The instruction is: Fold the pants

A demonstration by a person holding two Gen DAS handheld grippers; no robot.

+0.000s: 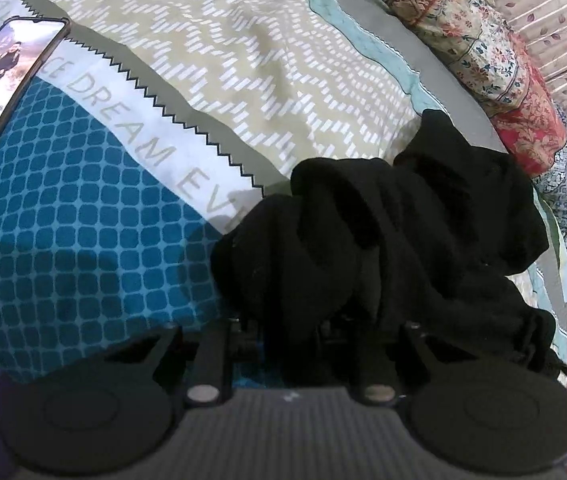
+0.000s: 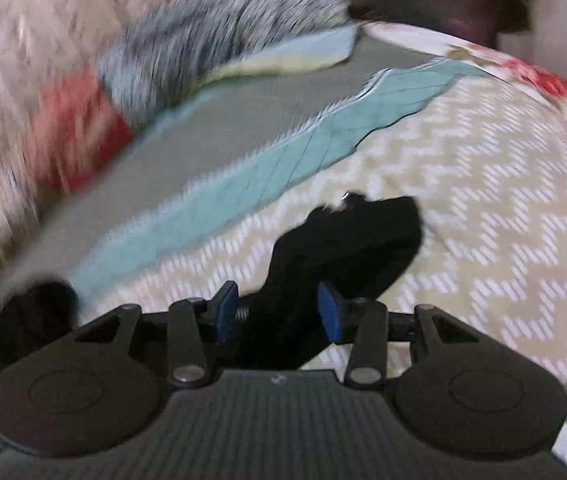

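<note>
Clenched: left gripper (image 1: 303,320) on bunched black pants (image 1: 383,240). Parted: right gripper (image 2: 278,312), cloth between, unpressed. Advised: regrip, spread flat on bedsheet (image 1: 243,60).

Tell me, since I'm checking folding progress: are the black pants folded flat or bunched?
Bunched. The black pants sit in a crumpled, rumpled heap on the bedspread, not flat.

Open patterned bedsheet (image 1: 211,60) lies free ahead; a black smartphone (image 1: 7,92) blocks the far left, floral cushions (image 1: 479,52), seemingly stacked, wall off the right.
</note>
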